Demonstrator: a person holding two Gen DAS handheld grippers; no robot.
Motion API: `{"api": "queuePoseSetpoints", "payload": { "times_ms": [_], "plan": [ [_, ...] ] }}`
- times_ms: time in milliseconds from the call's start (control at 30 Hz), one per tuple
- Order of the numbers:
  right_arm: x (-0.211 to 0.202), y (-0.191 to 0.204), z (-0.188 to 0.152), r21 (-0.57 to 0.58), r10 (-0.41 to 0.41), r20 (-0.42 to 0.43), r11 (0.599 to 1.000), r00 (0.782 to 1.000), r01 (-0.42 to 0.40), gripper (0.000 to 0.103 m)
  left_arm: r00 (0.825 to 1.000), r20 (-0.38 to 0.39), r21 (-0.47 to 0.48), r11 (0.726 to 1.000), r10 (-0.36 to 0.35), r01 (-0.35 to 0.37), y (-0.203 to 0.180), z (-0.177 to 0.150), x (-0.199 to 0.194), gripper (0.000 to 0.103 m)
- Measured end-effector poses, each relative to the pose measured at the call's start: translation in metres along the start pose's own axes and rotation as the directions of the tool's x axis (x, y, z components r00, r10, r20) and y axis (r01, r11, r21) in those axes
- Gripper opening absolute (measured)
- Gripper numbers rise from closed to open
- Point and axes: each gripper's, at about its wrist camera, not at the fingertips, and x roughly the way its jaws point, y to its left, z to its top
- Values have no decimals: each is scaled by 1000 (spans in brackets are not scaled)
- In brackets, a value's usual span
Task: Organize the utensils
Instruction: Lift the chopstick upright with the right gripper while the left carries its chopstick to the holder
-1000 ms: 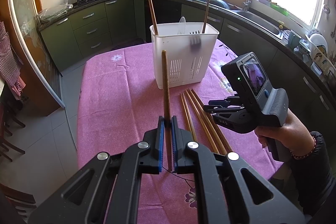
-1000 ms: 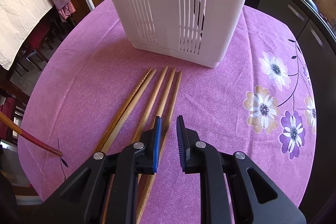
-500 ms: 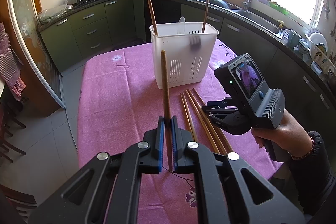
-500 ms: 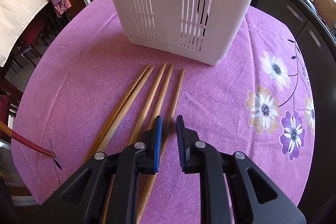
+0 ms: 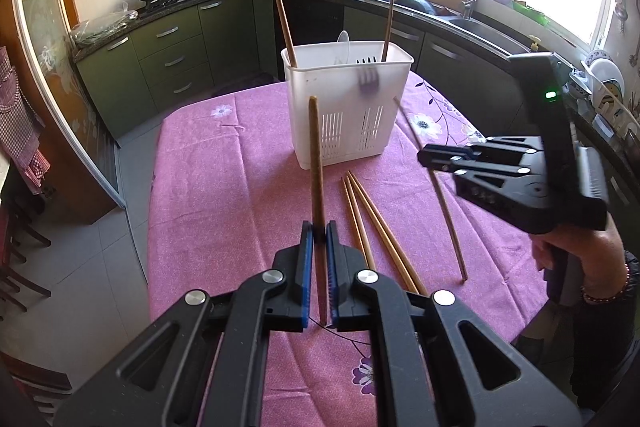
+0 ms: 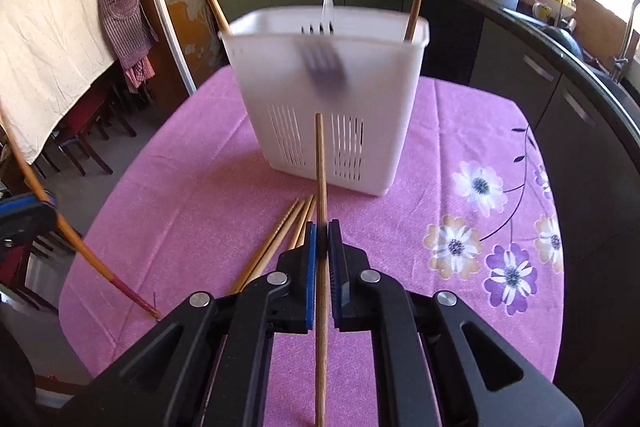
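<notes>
A white slotted utensil holder [image 5: 348, 107] [image 6: 328, 99] stands on the pink table, with two chopsticks, a fork and a white spoon inside. My left gripper [image 5: 319, 231] is shut on a dark brown chopstick [image 5: 315, 155] that points up toward the holder. My right gripper [image 6: 322, 227] [image 5: 428, 155] hangs above the table at the right. Its jaws are closing tight, and the pads press on a light wooden chopstick [image 6: 320, 163] [image 5: 444, 199] lifted off the cloth. Three light chopsticks [image 5: 376, 223] [image 6: 276, 239] lie loose between the grippers, in front of the holder.
The round table [image 5: 208, 187] carries a pink flowered cloth. Green kitchen cabinets, a stove and a sink [image 5: 476, 23] run along the back and right. Dark chairs [image 6: 80, 139] stand past the table's left edge. A person's hand [image 5: 580, 251] holds the right gripper.
The right gripper closed on one of the light chopsticks lying on the table and rose with it, tilting its view up. The left gripper and its dark chopstick stayed still.
</notes>
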Motion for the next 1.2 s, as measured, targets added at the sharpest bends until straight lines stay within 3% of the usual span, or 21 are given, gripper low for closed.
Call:
{"api": "queuePoseSetpoints", "payload": {
  "times_ms": [133,433,933,1200],
  "plan": [
    [-49,-1,-12,-7,-8,90,1000,996,9,7,1000,1,6,1000,6,-6,-2,-1,-1,7],
    [-103,-9,-51,24,-6,151,1000,988,2,7,1000,3,12,1000,14,-14,-6,-3,-4,7],
    [-106,-12,-47,19,20,169,1000,985,-23,7,1000,9,22,999,27,-28,-11,2,-12,6],
    [-118,-11,-23,-7,31,211,1000,977,-30,7,1000,26,36,999,-4,3,-18,29,-21,6]
  ]
}}
